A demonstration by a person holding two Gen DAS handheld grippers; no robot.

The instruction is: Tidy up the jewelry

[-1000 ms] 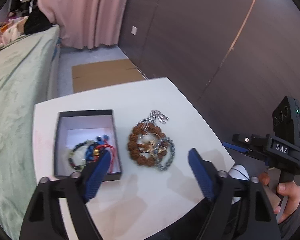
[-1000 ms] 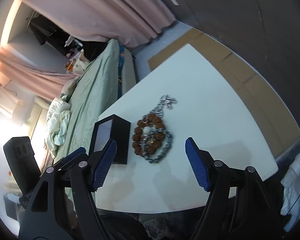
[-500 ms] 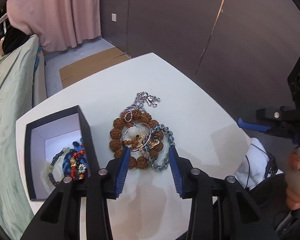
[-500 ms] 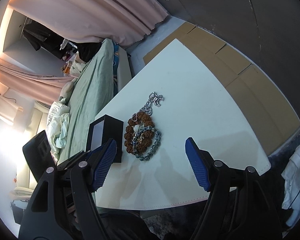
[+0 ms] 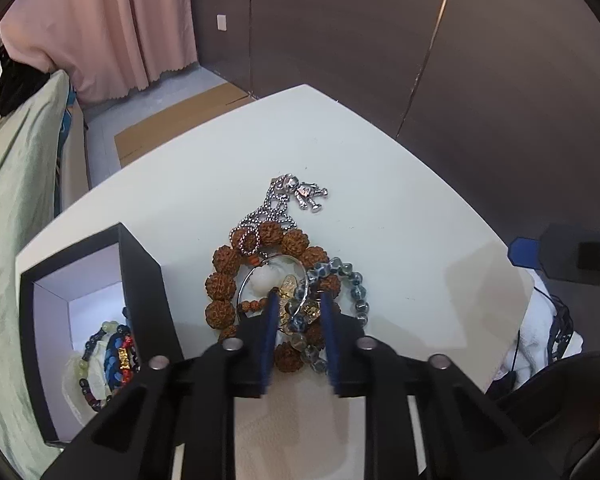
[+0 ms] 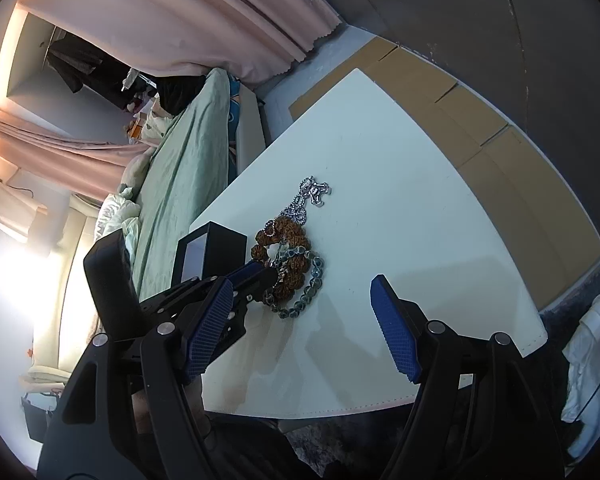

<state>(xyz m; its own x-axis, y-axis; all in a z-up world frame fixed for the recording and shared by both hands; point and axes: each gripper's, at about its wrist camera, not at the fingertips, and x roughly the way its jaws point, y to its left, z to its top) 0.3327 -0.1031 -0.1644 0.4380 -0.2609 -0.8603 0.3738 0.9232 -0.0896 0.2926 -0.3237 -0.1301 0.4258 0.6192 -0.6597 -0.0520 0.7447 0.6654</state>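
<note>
A pile of jewelry lies on the white table [image 5: 400, 216]: a brown seed-bead bracelet [image 5: 224, 258], a blue-grey bead bracelet [image 5: 354, 280], a thin silver bangle [image 5: 244, 284] and a silver chain with an astronaut charm [image 5: 306, 194]. My left gripper [image 5: 299, 298] is down in the pile, its jaws narrowed around the bangle and a gold charm [image 5: 288, 286]; there is still a gap between them. A black box [image 5: 140, 280] with several bracelets [image 5: 116, 350] stands to the left. My right gripper [image 6: 300, 320] is open and empty above the table's near edge, right of the pile [image 6: 296, 268].
A bed with a green cover [image 5: 8, 184] runs along the table's left side. Cardboard sheets [image 6: 460, 120] lie on the floor beyond the table. Dark wall panels [image 5: 380, 40] stand behind. White cloth [image 6: 592, 352] lies at the right.
My left gripper has moved forward and down onto the jewelry pile and narrowed its jaws from wide open to a small gap. The right gripper has stayed open and drifted slightly.
</note>
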